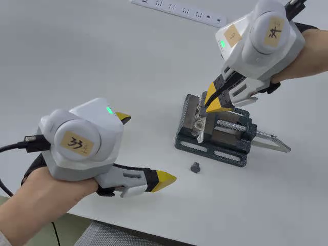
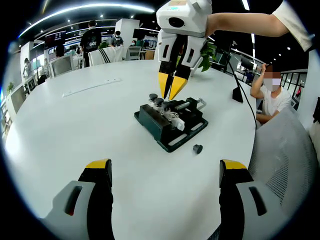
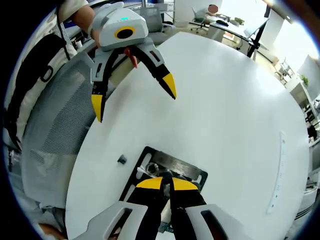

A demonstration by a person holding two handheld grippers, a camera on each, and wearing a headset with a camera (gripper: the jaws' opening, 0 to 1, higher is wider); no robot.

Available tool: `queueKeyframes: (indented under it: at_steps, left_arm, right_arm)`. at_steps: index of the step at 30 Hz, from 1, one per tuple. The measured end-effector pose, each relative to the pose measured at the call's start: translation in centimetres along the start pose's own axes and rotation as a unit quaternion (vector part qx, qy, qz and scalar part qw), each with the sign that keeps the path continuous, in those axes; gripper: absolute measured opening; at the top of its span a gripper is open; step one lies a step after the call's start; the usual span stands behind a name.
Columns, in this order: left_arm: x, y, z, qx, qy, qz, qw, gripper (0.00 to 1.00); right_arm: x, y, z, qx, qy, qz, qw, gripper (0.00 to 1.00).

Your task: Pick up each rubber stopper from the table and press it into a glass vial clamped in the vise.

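A small dark stopper (image 1: 195,167) lies loose on the white tabletop (image 1: 102,61), near the front edge of the vise (image 1: 215,136) but not touching it, and it sits between the vise and the left gripper (image 1: 145,147). The black vise stands flat on the tabletop with its screw handle sticking out to one side. Glass vials (image 2: 159,102) stand clamped in a row in it, and in the left gripper view two at one end are plugged with dark tops. The right gripper (image 1: 209,105) hangs straight over that row, tilted down, its yellow-tipped fingers (image 2: 164,82) clenched almost together just above the vials. Whether anything is pinched between them I cannot tell. In the right gripper view those tips sit over the vise opening, with the loose stopper off to one side on the bare white surface. The left gripper is held well clear of the vise, low over the near edge of the tabletop, its fingers released and spread wide with nothing between them. A white power strip (image 1: 179,10) lies at the far edge of the tabletop. A grey mesh chair (image 2: 285,150) stands by the near edge.
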State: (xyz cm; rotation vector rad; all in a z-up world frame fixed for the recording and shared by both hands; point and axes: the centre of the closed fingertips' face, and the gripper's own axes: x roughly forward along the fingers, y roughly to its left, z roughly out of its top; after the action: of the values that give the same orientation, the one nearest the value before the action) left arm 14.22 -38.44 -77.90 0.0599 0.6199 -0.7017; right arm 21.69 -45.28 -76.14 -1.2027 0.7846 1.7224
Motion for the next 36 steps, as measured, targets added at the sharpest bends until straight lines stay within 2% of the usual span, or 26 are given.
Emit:
queueKeyframes:
  at_steps: [9,23,30,36]
  left_arm:
    - [-0.07,0.23,0.33,0.004,-0.005,0.002,1.0,0.88]
    - [-0.04,0.11,-0.06,-0.001,-0.002,0.002,1.0,0.87]
    - [-0.01,0.14,0.01,-0.002,-0.003,0.003,1.0,0.87]
    - [0.05,0.09,0.06,-0.003,-0.004,0.004,1.0,0.87]
  right_arm:
    - [0.36,0.19,-0.17,0.002,0.003,0.006,1.0,0.0]
    - [0.51,0.25,-0.18,0.0,0.006,0.015,0.9999,0.0]
    - [0.61,0.29,-0.09,-0.016,0.023,0.012,0.9995,0.0]
    - [0.63,0.25,-0.2,-0.005,0.029,0.009,0.9995,0.0]
